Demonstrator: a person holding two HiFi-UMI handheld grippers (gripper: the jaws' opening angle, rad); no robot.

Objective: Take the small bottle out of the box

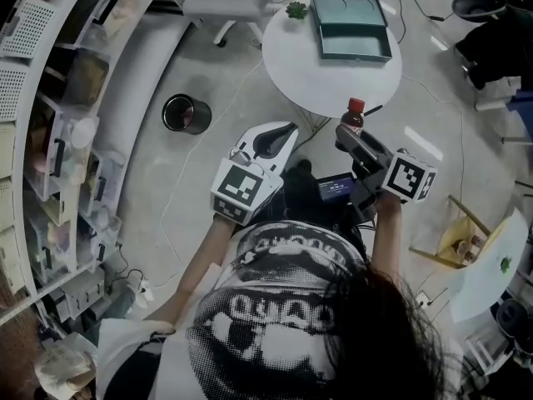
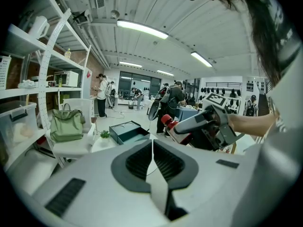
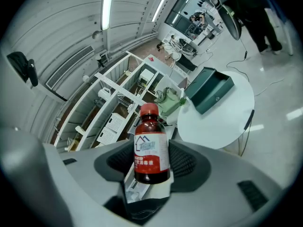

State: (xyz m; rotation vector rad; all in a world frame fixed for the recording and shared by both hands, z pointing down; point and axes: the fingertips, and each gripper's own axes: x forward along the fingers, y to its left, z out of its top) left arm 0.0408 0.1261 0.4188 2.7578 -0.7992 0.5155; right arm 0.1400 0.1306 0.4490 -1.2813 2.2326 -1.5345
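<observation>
A small brown bottle [image 3: 151, 146] with a red cap and a white-and-red label stands upright between the jaws of my right gripper [image 3: 151, 162], which is shut on it. In the head view the bottle [image 1: 354, 115] is held in the air just off the near edge of the round white table [image 1: 333, 77], with the right gripper [image 1: 348, 133] below it. The open dark teal box [image 1: 351, 26] sits on the table's far side, apart from the bottle. My left gripper [image 1: 286, 129] hovers left of the right one, its jaws [image 2: 152, 148] shut and empty.
A dark round bin [image 1: 186, 113] stands on the floor to the left. Curved white shelving [image 1: 50, 140] with crates lines the left side. A white chair with a green bag [image 2: 66, 125] stands beyond the table. A small plant [image 1: 296, 9] sits beside the box. A wooden stool [image 1: 462, 236] is at the right.
</observation>
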